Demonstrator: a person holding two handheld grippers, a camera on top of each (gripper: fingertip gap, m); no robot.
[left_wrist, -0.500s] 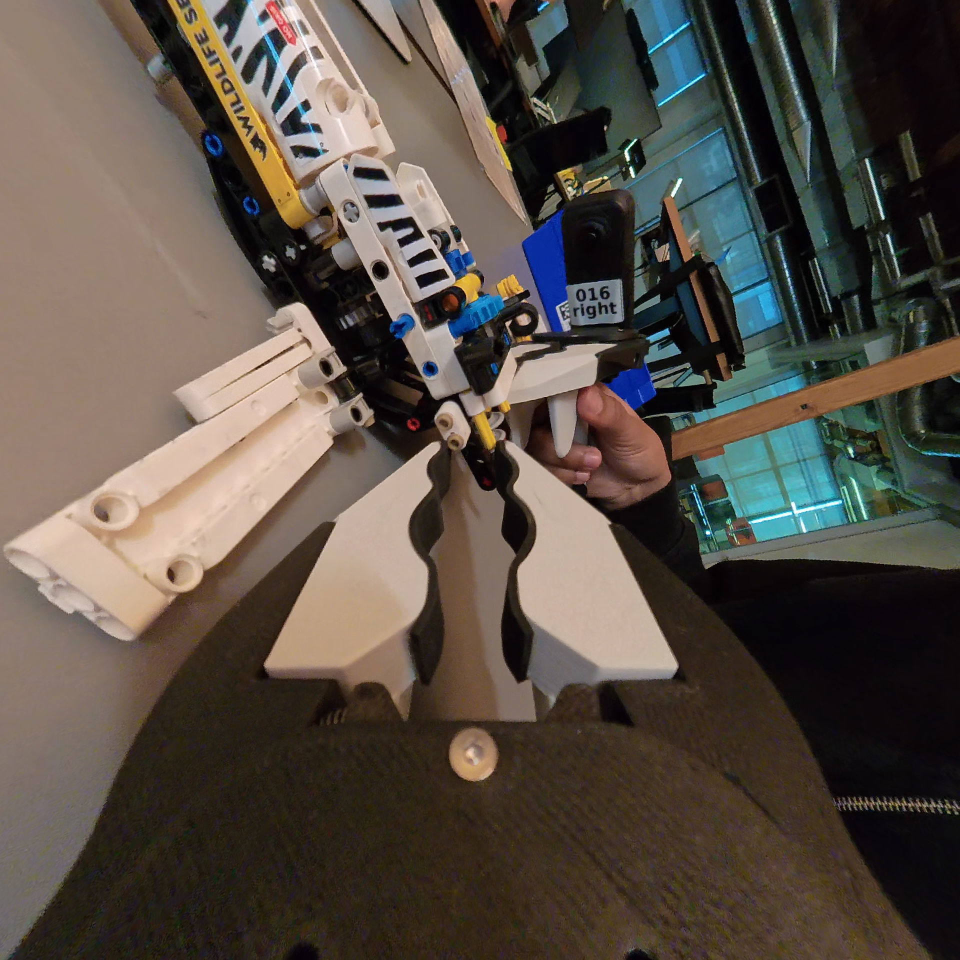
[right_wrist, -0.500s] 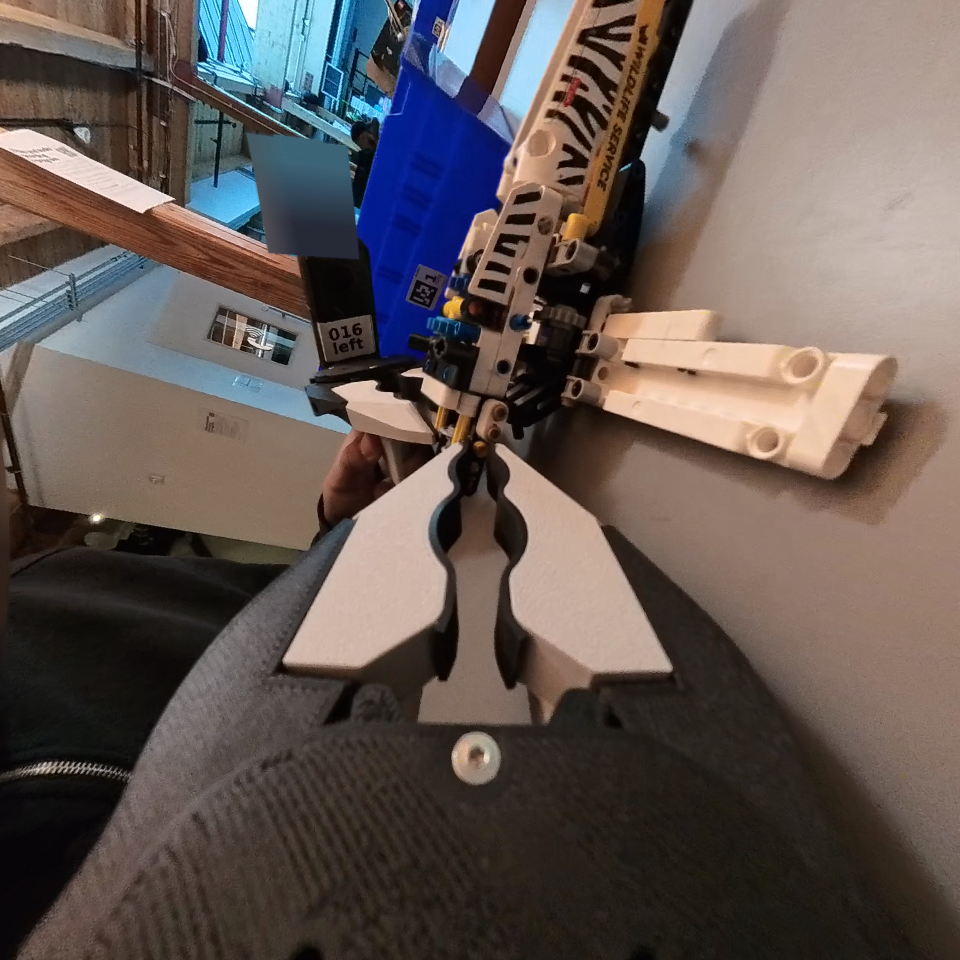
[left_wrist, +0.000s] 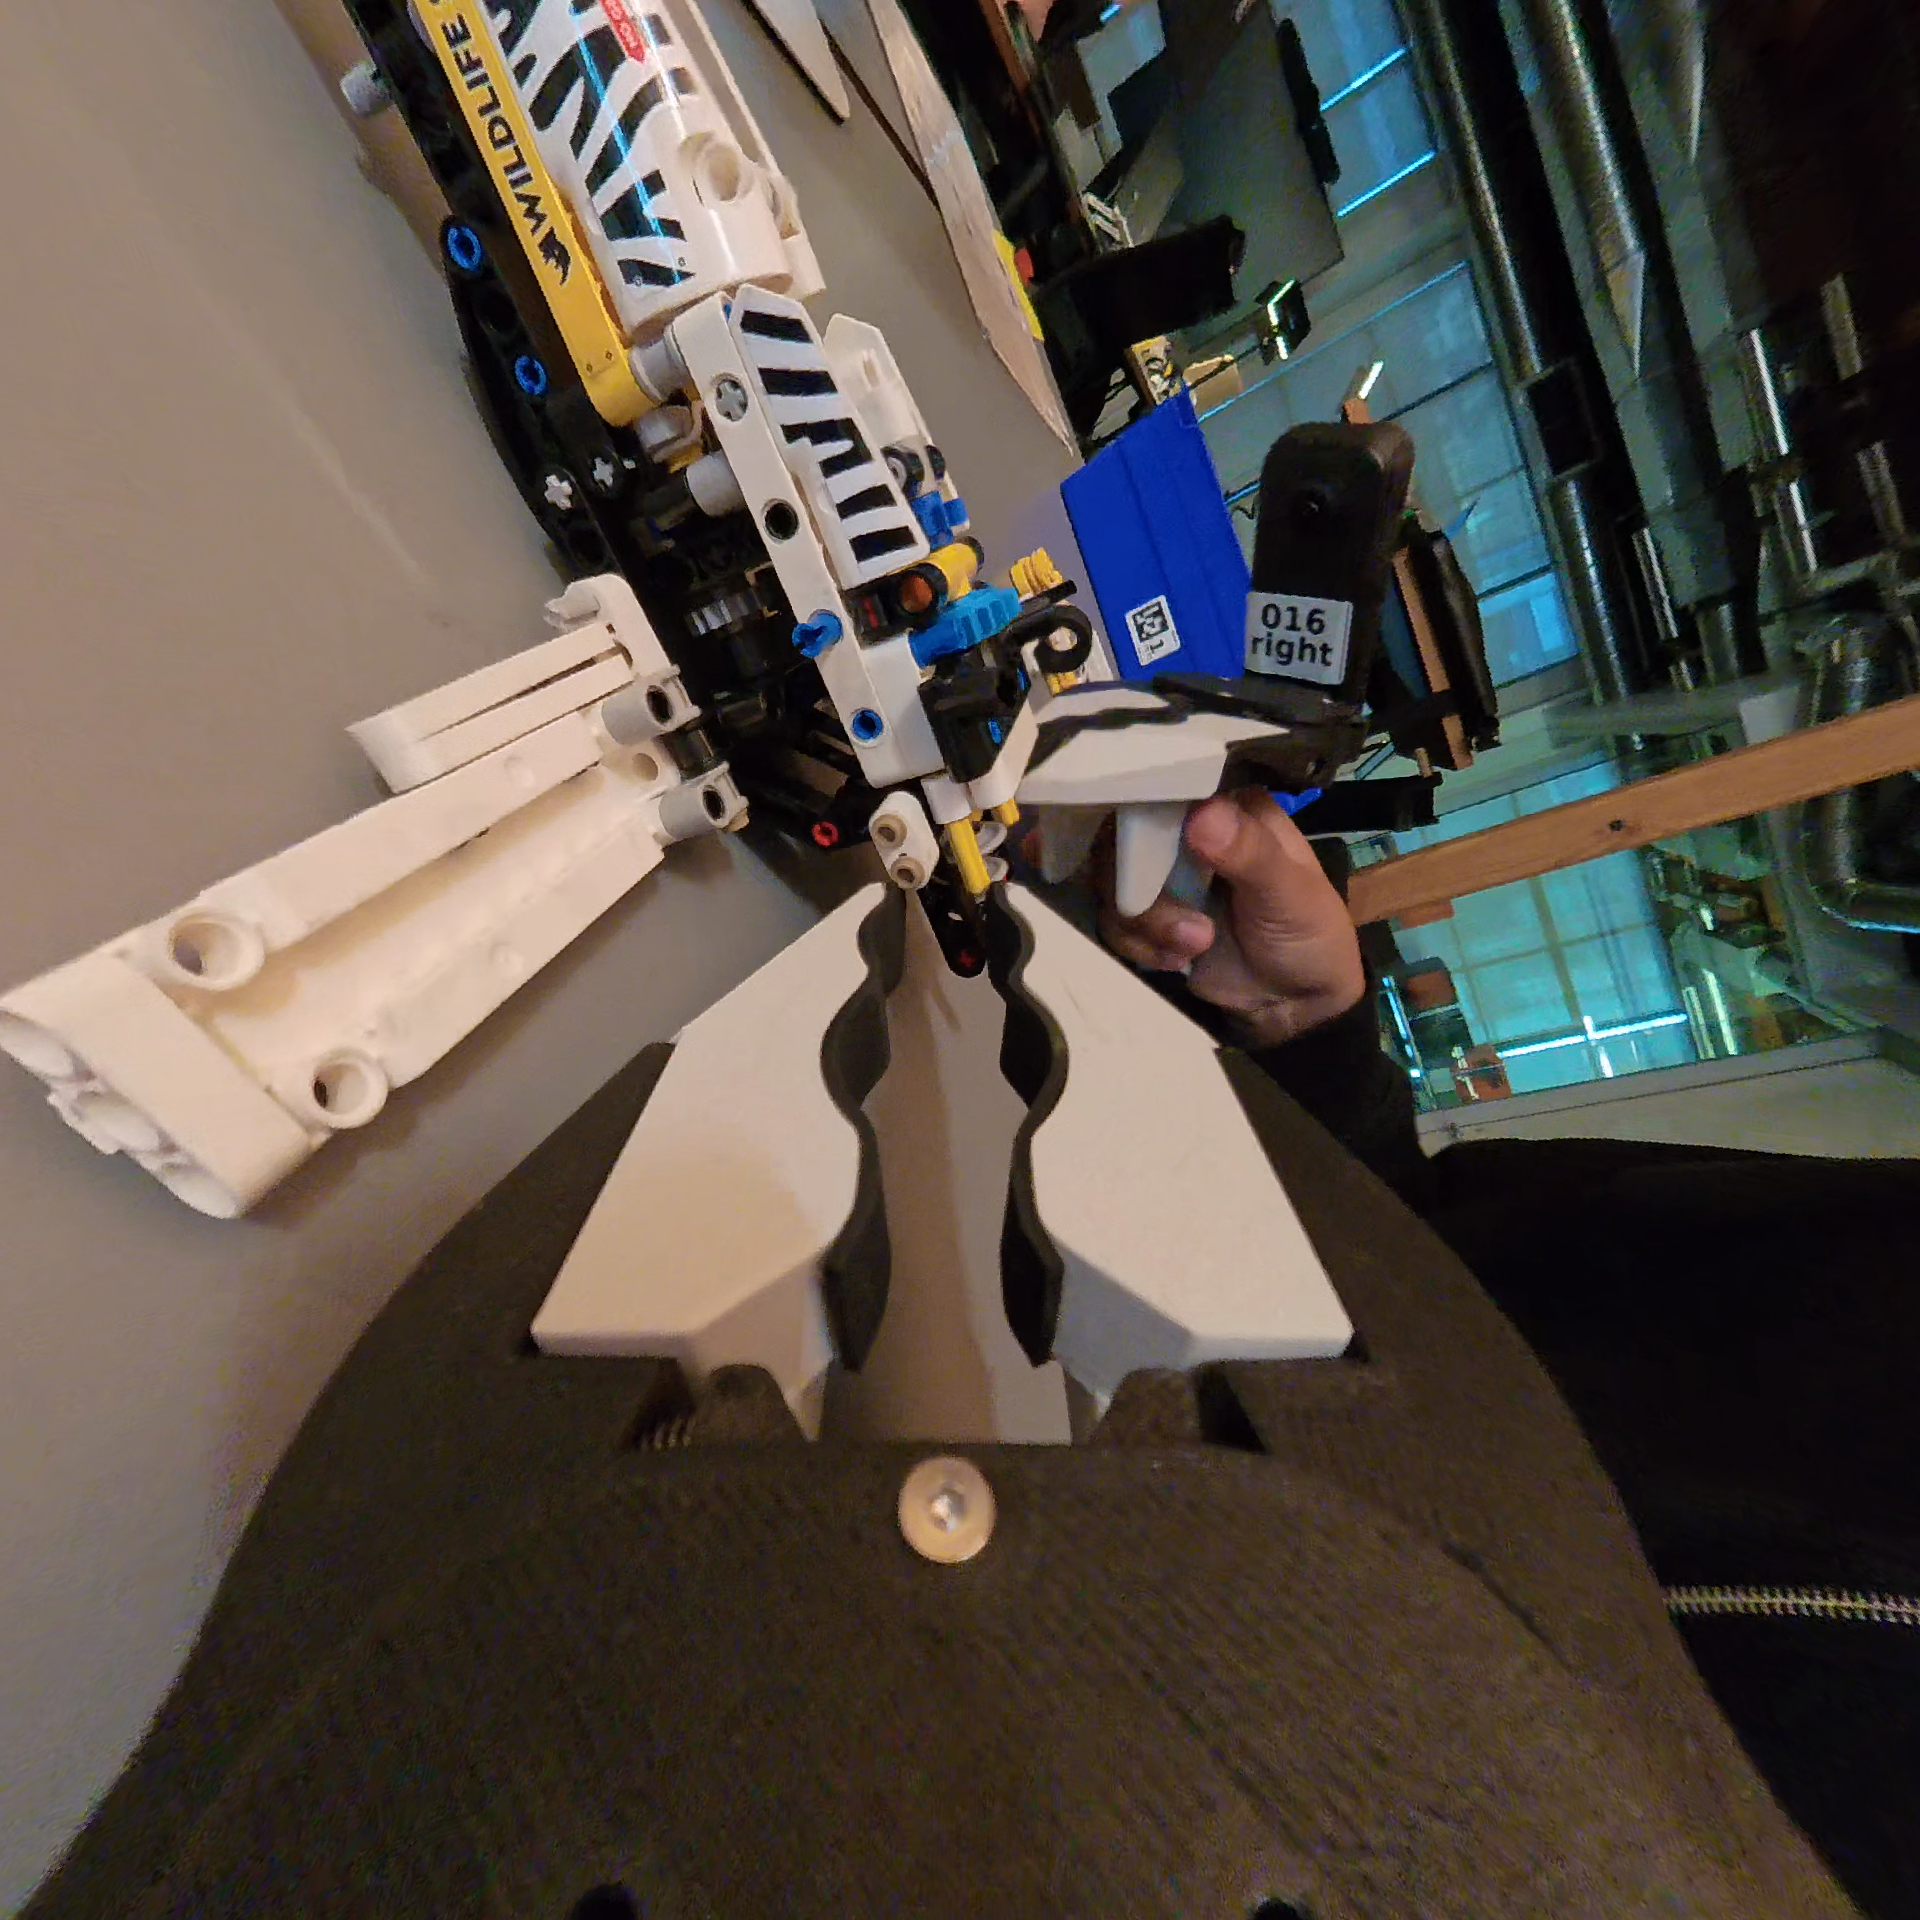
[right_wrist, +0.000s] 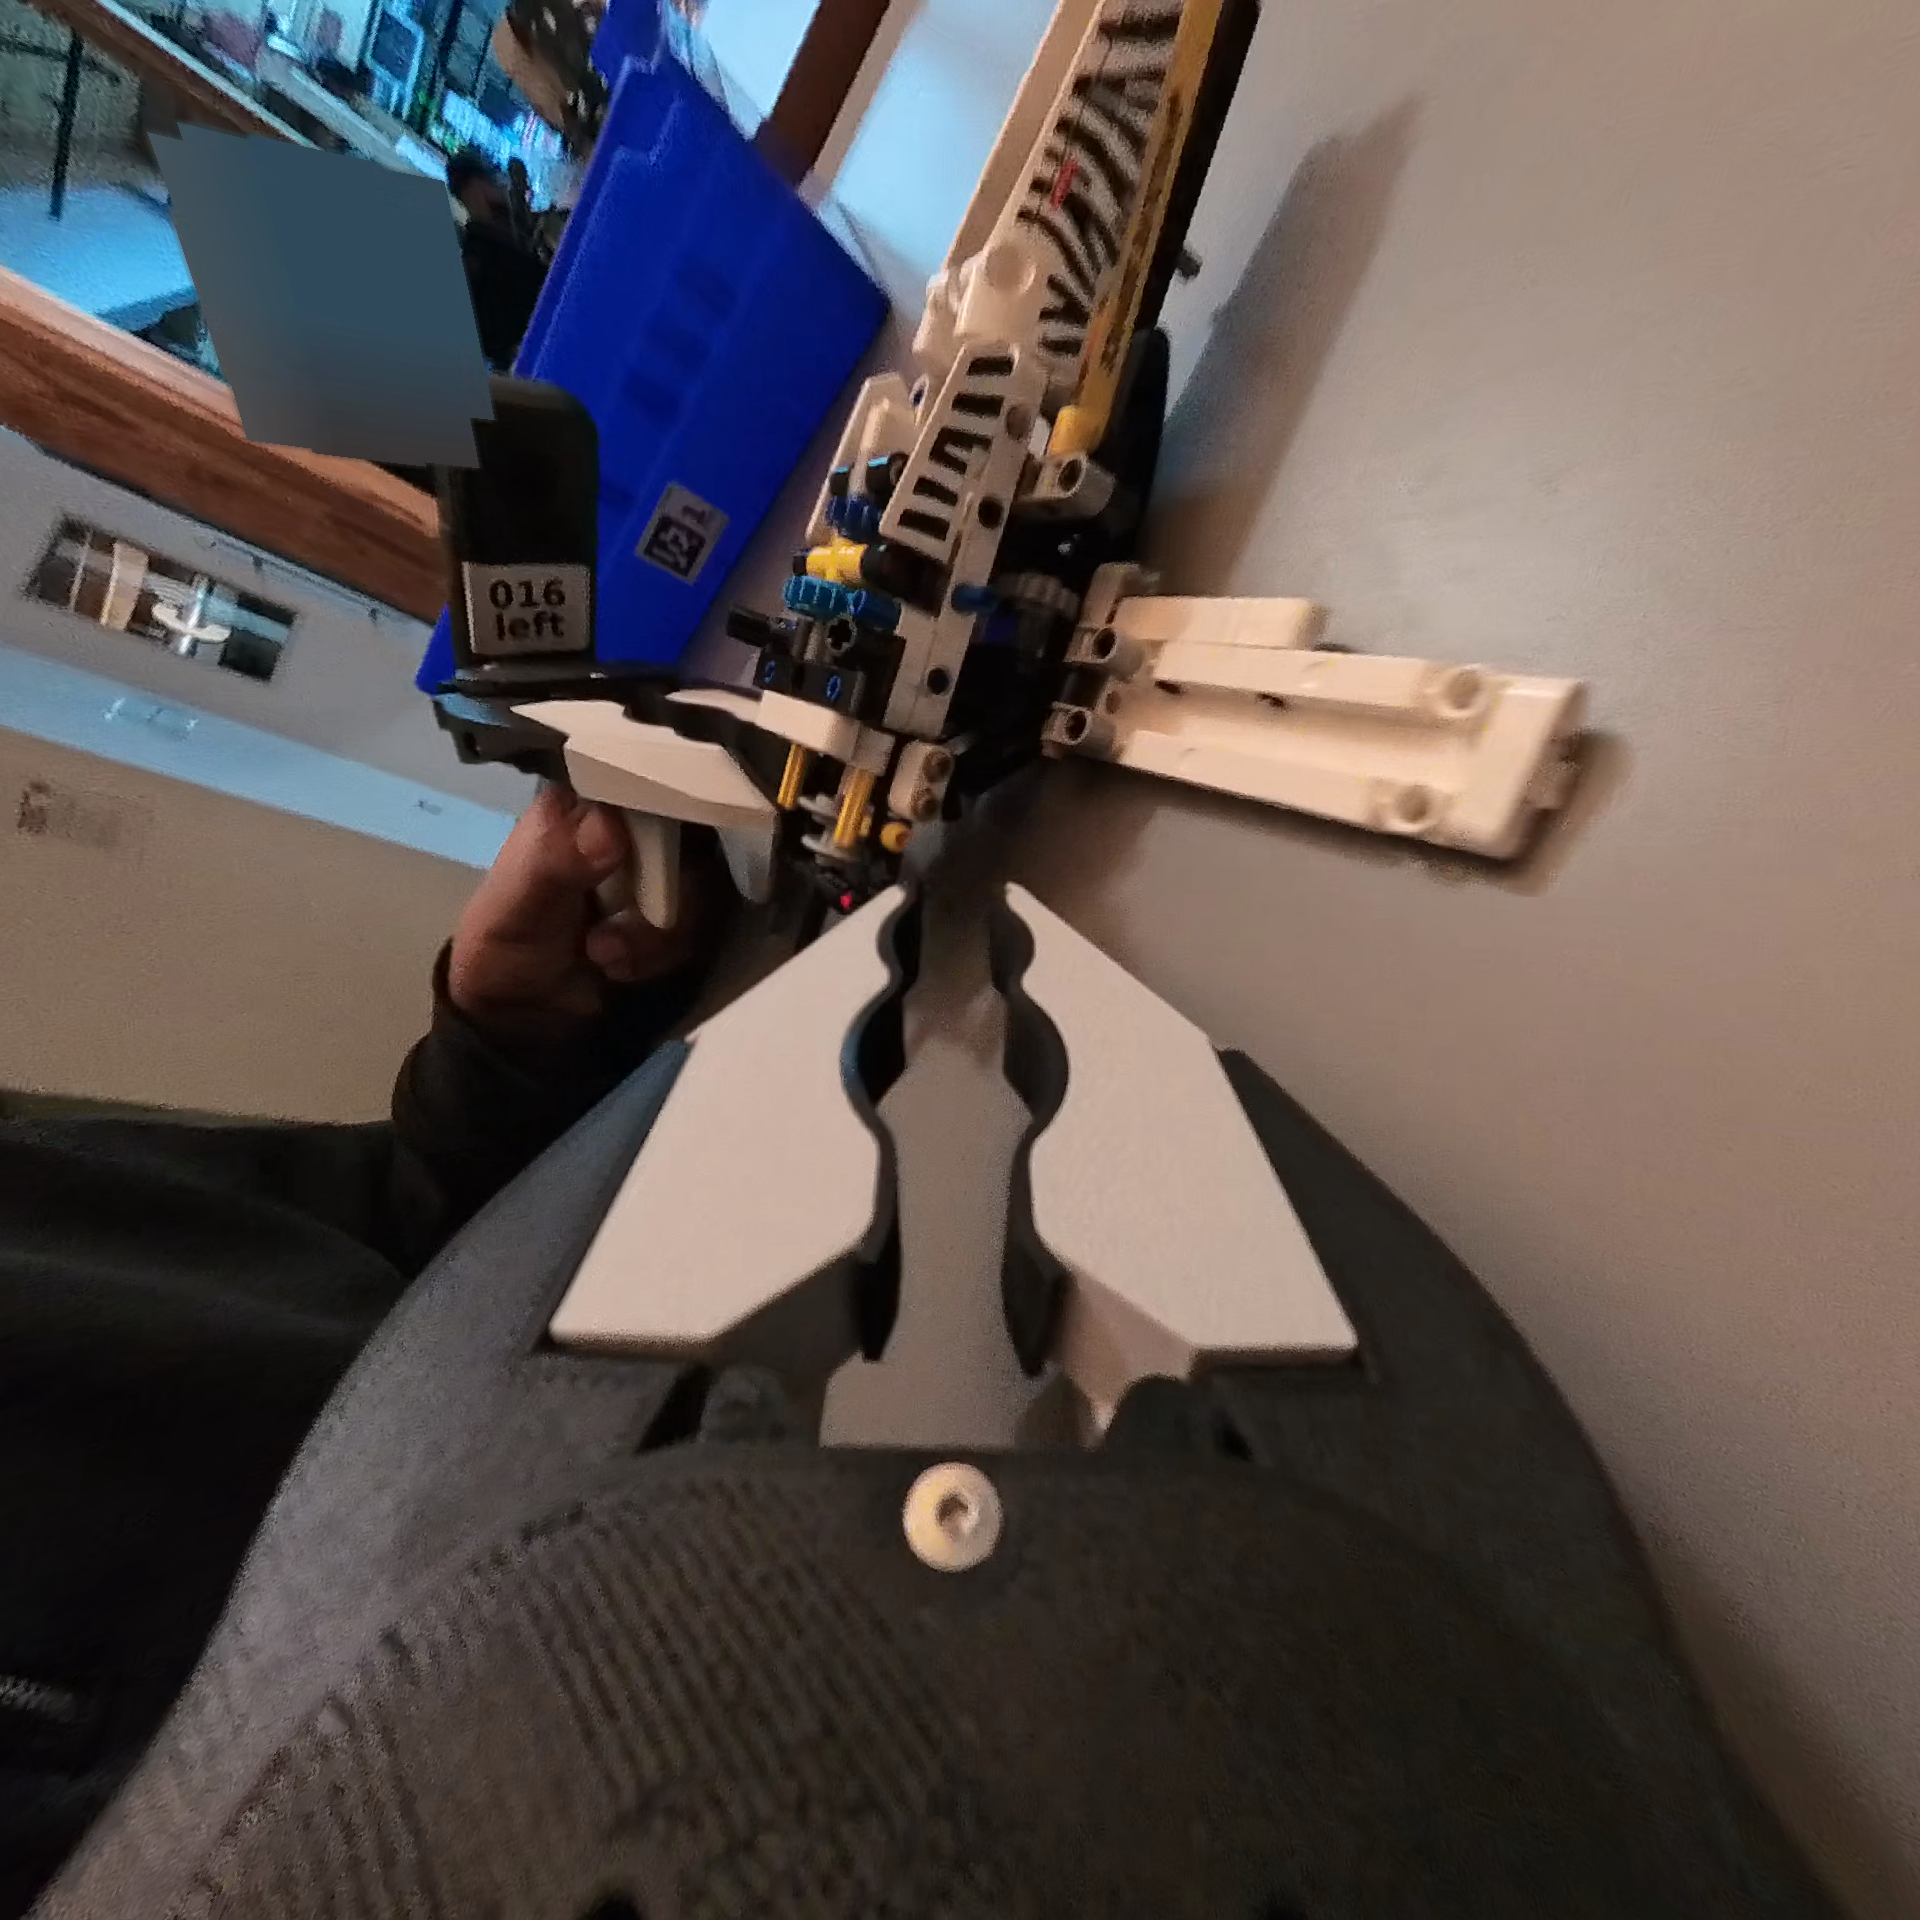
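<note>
Left tool (left_wrist: 948, 914) has its jaws set narrow, and a thin black beam (left_wrist: 951, 930) sticking out of the end of the brick-built model (left_wrist: 790, 540) sits right between the tips. The far pad looks pressed against it, but on the near side I honestly can't tell if the pad touches or there's a sliver of gap. Right tool (right_wrist: 956, 902) is also narrow but open, with only grey counter (right_wrist: 1558, 1143) showing between its fingers, and its tips are just short of the model's end, not gripping any part that I can see; that view is a bit blurry. In the left wrist view the right tool shows up from the side, its white fingers reaching in against the black and blue bits at the same end, with a hand (left_wrist: 1257, 925) on its trigger. The model itself lies flat on the counter: long white body with black zebra stripes, a yellow strip along one side, black frame underneath, blue pins and a blue gear near the end, yellow axles poking out. A chunky white blade piece (left_wrist: 343, 935) juts sideways from it across the counter. There's a blue bin (right_wrist: 675, 416) standing behind it.
</note>
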